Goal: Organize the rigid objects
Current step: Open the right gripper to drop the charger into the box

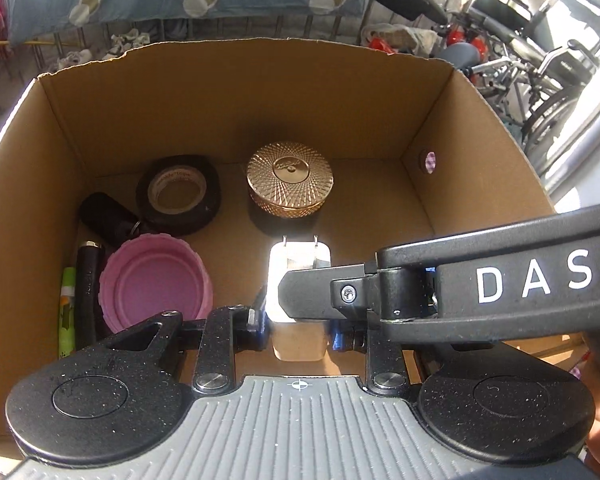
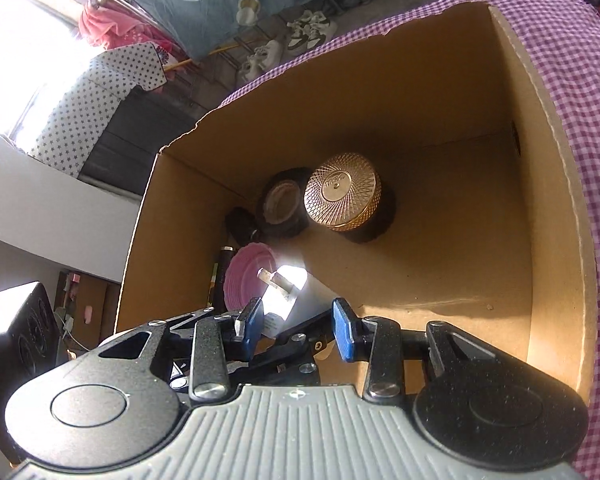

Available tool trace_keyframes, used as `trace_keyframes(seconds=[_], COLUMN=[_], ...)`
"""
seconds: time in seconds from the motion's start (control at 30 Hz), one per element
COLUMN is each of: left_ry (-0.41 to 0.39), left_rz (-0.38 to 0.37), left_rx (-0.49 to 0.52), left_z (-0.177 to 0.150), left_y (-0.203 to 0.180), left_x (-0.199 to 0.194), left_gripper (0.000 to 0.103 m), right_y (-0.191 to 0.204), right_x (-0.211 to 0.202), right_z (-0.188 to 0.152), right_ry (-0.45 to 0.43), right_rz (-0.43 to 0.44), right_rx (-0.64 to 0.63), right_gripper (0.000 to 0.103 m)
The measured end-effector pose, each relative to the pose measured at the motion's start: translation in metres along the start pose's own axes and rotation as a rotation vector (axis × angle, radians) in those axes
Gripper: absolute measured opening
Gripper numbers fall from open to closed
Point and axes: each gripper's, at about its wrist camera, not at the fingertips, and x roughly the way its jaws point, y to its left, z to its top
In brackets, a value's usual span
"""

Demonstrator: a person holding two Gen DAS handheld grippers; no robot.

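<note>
A white plug adapter (image 1: 299, 332) with two metal prongs sits between the pads of my left gripper (image 1: 299, 326), which is shut on it just above the floor of a cardboard box (image 1: 236, 92). My right gripper (image 2: 298, 326) is open right above the left one, its finger reaching across the adapter in the left wrist view (image 1: 440, 280); the adapter also shows in the right wrist view (image 2: 296, 300). In the box lie a gold round tin (image 1: 290, 182), a black tape roll (image 1: 179, 194), a pink lid (image 1: 156, 280), a black tube (image 1: 87, 292) and a green stick (image 1: 67, 312).
A black key fob (image 1: 106, 218) lies by the tape roll. The box (image 2: 556, 200) stands on a purple checked cloth (image 2: 588, 92). Wheelchairs (image 1: 540, 72) and a railing are beyond the box. A black speaker (image 2: 24, 332) stands to the left.
</note>
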Motion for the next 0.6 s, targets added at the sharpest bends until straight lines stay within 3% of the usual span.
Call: trace_keyframes(seconds=[0.37, 0.6], left_ry=[0.001, -0.071], left_rz=[-0.020, -0.012], left_rx=[-0.004, 0.039], left_z=[0.007, 0.006], left_y=[-0.001, -0.009], left_x=[-0.001, -0.020], left_gripper=[0.031, 0.061], right_y=[-0.005, 0.006], right_x=[-0.006, -0.034], right_z=[-0.001, -0.005], right_ry=[-0.014, -0.110], right_rz=[-0.038, -0.050], right_rx=[-0.024, -0.082], right_gripper=[0.041, 0.042])
